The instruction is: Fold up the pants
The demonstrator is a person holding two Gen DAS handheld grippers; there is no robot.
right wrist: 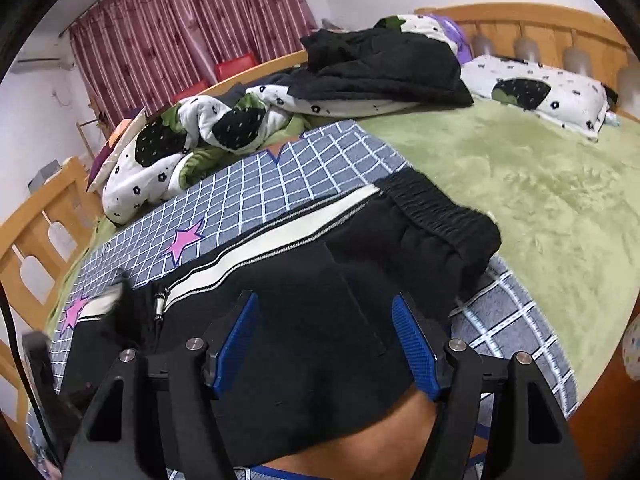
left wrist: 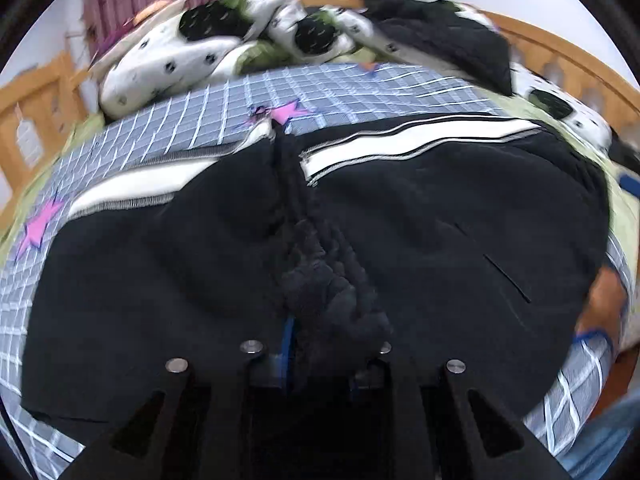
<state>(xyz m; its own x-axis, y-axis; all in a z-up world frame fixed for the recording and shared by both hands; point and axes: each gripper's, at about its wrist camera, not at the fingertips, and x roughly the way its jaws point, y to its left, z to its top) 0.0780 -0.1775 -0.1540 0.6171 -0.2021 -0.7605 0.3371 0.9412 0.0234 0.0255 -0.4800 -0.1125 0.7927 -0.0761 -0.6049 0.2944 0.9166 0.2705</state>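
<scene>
Black pants [left wrist: 440,216] in left claw [left wrist: 320,344]

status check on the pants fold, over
Left gripper shut on bunched pants fabric. Right gripper open above them. Pants partly folded on grid blanket. Nothing blocking.

Your black pants [right wrist: 320,280] with white side stripes lie flat on the bed, a bunched fold raised.
</scene>
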